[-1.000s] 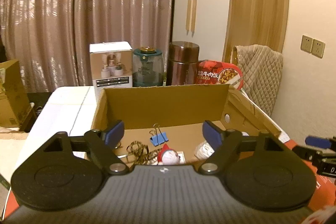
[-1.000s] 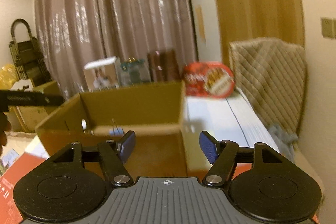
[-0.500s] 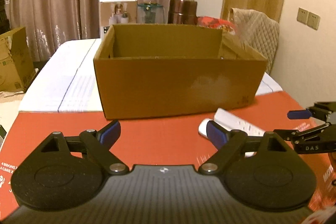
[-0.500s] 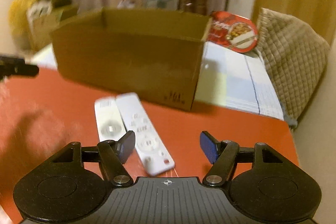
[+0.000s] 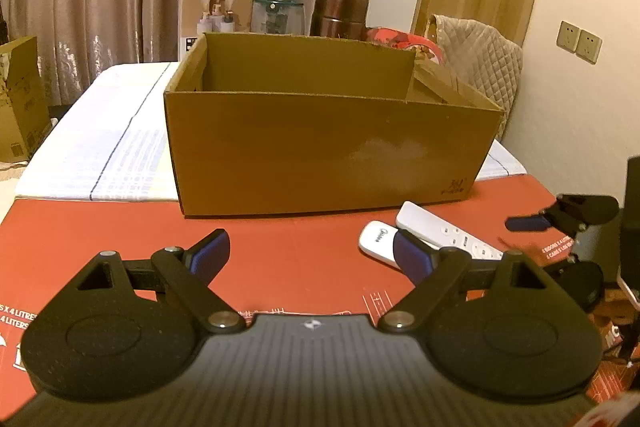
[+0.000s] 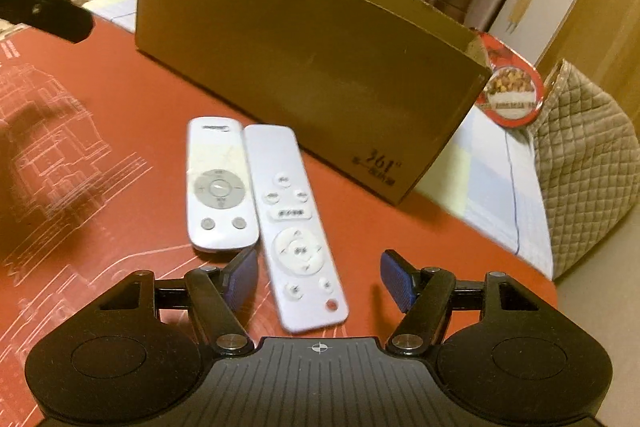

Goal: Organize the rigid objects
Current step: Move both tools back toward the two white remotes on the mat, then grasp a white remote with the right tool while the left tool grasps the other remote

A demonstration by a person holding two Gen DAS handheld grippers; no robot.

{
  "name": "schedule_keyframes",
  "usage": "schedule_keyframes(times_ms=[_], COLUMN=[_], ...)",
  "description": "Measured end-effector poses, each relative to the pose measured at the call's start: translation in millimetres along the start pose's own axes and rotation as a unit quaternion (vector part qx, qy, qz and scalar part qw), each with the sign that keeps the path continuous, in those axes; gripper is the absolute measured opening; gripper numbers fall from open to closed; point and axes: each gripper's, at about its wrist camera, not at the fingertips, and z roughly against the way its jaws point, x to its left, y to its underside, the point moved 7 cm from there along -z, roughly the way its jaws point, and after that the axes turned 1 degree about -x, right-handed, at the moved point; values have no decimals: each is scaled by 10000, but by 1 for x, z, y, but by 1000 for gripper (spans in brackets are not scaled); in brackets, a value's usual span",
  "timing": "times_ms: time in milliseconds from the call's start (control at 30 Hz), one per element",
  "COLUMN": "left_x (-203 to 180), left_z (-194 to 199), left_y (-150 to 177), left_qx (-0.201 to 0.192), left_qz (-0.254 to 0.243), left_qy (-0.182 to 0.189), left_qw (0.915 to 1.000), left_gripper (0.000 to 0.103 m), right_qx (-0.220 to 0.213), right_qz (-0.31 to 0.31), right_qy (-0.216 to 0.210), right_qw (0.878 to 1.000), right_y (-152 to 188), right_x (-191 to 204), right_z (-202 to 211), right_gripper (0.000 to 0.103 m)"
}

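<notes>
Two white remotes lie side by side on the red mat in front of an open cardboard box (image 6: 304, 63). The long remote (image 6: 294, 227) reaches between my right gripper's (image 6: 318, 281) open fingers, near end inside the gap. The short remote (image 6: 218, 183) lies left of it, just ahead of the left finger. In the left wrist view the box (image 5: 320, 151) stands ahead, and both remotes (image 5: 432, 231) lie at the right, partly behind the right finger. My left gripper (image 5: 310, 255) is open and empty above the mat. The right gripper's finger (image 5: 528, 224) shows at the far right.
The red mat (image 5: 280, 247) covers the near table; a white cloth (image 5: 104, 147) covers the far part. Behind the box stand a white carton (image 5: 216, 15), a glass jar (image 5: 278, 15), a brown canister (image 5: 340, 13) and a red food pack (image 6: 512, 91). A quilted chair (image 6: 588, 155) is at the right.
Both grippers have pulled back from over the box and dropped low to the mat. The right gripper has closed in on the remotes, and the long one now lies between its fingers.
</notes>
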Motion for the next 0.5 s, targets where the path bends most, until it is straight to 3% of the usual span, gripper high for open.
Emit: schedule_keyframes(times_ms=[133, 333, 500], left_x=[0, -6, -17], left_z=[-6, -15, -26], left_y=[3, 7, 11], left_qx=[78, 194, 316], left_qz=[-12, -30, -72], left_qy=[13, 95, 204], left_qw=[10000, 9998, 9993], left_gripper=[86, 86, 86], right_qx=[-86, -479, -206], right_qz=[-130, 316, -160], right_qy=[-196, -865, -573], right_qw=[9997, 9946, 9980], right_y=[-6, -16, -13], right_x=[3, 39, 16], right_z=[-6, 3, -7], right_gripper=[65, 65, 65])
